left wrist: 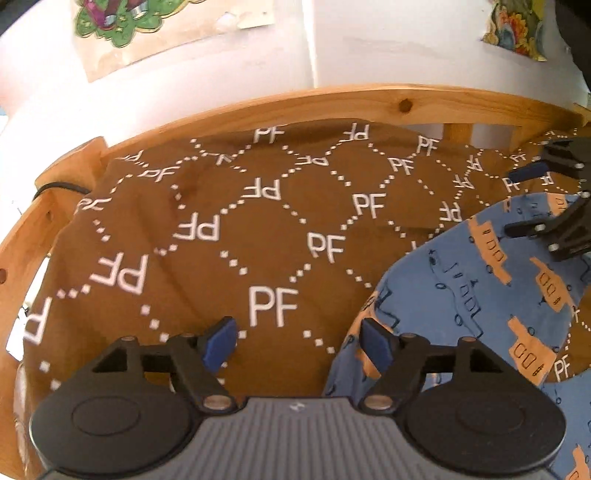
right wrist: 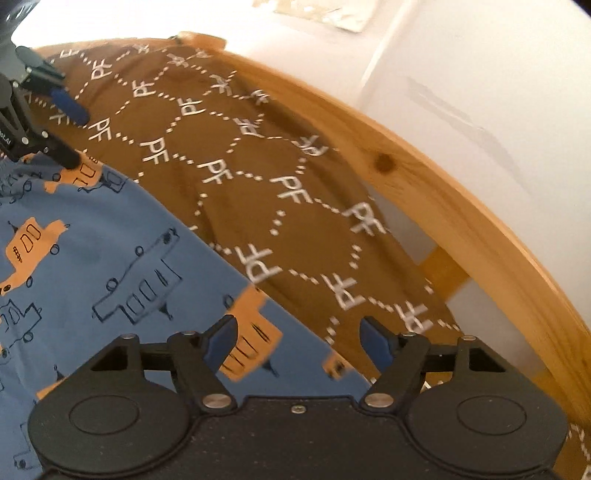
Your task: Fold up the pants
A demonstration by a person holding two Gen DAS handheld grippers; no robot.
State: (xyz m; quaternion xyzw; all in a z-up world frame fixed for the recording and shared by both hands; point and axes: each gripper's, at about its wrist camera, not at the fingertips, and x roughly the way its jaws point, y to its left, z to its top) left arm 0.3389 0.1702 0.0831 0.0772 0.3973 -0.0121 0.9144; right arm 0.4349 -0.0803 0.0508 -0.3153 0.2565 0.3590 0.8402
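blue cotton-looking pants (left wrist: 480,295) printed with orange and outline trucks lie spread on a brown bedspread (left wrist: 229,229) patterned with white "pf" letters and dotted diamonds. taking the bedspread as landmark: the pants cover its near right part in the left wrist view and its near left part in the right wrist view, one curved edge of the cloth running across the brown. a pale wooden bed rail (left wrist: 332,101) curves round the bedspread's far side, with a white wall (left wrist: 369,44) behind it carrying two colourful stickers, one green (left wrist: 118,18). left gripper (left wrist: 297,343) hovers over the bedspread at the pants' edge, jaws standing wide apart, nothing between the blue pads; its right pad is over the blue cloth, its left pad over bare brown. right gripper (right wrist: 297,341) likewise has its jaws well apart and empty, left pad over an orange truck on the pants, right pad over the bedspread. each gripper shows at the edge of the other's view, near the pants' far edge, also open.
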